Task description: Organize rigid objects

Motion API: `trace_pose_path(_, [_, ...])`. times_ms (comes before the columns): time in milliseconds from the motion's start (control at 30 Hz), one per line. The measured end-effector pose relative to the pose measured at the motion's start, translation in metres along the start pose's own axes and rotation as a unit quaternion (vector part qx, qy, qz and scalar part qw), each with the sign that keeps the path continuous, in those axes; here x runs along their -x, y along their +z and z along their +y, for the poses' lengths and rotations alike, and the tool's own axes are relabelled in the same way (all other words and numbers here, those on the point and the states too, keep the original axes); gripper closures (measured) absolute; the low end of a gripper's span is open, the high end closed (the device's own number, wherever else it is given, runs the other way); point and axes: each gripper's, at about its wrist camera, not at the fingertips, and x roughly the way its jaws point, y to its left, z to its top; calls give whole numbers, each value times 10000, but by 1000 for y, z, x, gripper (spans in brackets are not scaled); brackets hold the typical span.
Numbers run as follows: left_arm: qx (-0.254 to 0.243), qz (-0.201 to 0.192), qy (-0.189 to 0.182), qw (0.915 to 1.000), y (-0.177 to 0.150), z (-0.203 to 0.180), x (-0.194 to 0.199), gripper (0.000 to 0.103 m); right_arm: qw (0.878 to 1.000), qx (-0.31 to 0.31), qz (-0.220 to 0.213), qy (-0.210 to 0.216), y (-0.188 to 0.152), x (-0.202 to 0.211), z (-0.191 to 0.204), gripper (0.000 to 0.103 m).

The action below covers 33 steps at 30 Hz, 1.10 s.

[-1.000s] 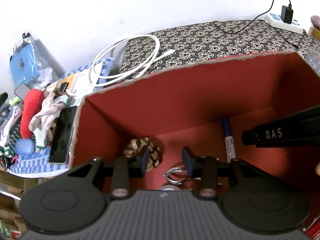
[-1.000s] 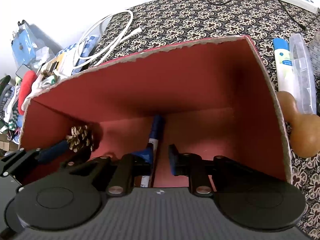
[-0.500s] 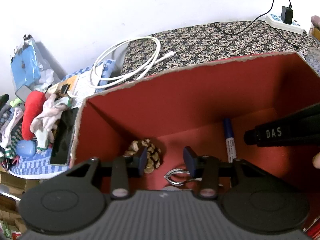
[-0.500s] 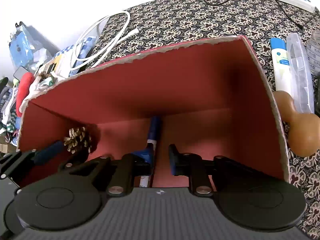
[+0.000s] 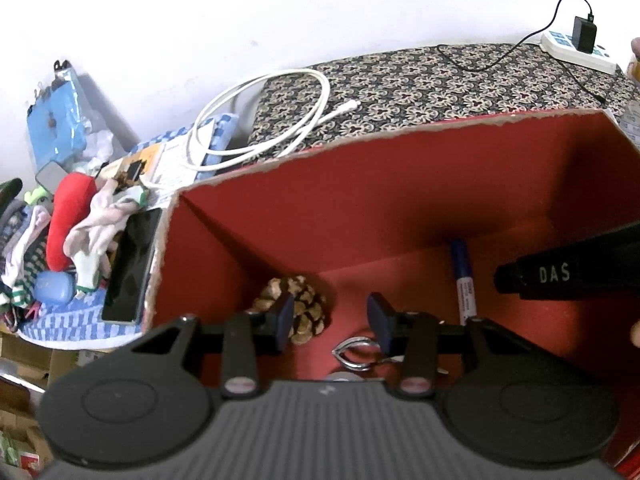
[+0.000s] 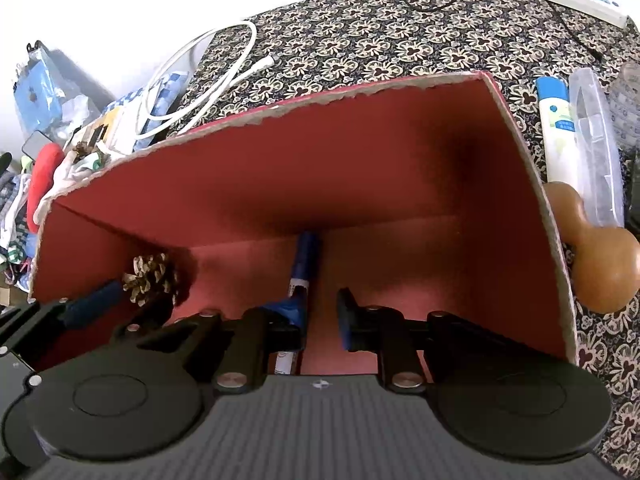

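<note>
A red cardboard box [image 5: 400, 184] stands open on the patterned cloth, and both grippers reach into it. On its floor lie a pine cone [image 5: 298, 308], a metal clip [image 5: 354, 354] and a blue pen [image 5: 464, 280]. My left gripper [image 5: 332, 320] is open above the clip, its left finger just in front of the pine cone, with nothing between the pads. My right gripper [image 6: 320, 314] is open with an empty gap. The pen [image 6: 302, 268] runs under its left finger. The pine cone [image 6: 152, 278] sits in the box's left corner.
Right of the box lie a brown gourd [image 6: 600, 264], a white and blue tube [image 6: 556, 136] and a clear plastic case [image 6: 596, 148]. A white cable [image 5: 260, 120], a black phone [image 5: 130, 268] and piled cloths [image 5: 72, 232] sit left. A power strip [image 5: 576, 50] lies far back.
The left jaws stand a touch wider than a second ago. Both hands and the things in the box have stayed where they were.
</note>
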Motion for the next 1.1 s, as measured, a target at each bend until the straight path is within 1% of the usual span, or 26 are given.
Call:
trace_pose_path(1000, [25, 7, -31, 10000, 0, 1, 0, 55, 10000, 59, 1, 41, 1, 0, 2, 103])
trace_pose_path(1100, [31, -2, -20, 10000, 0, 1, 0, 53, 10000, 70, 8, 53, 1, -1, 2, 103])
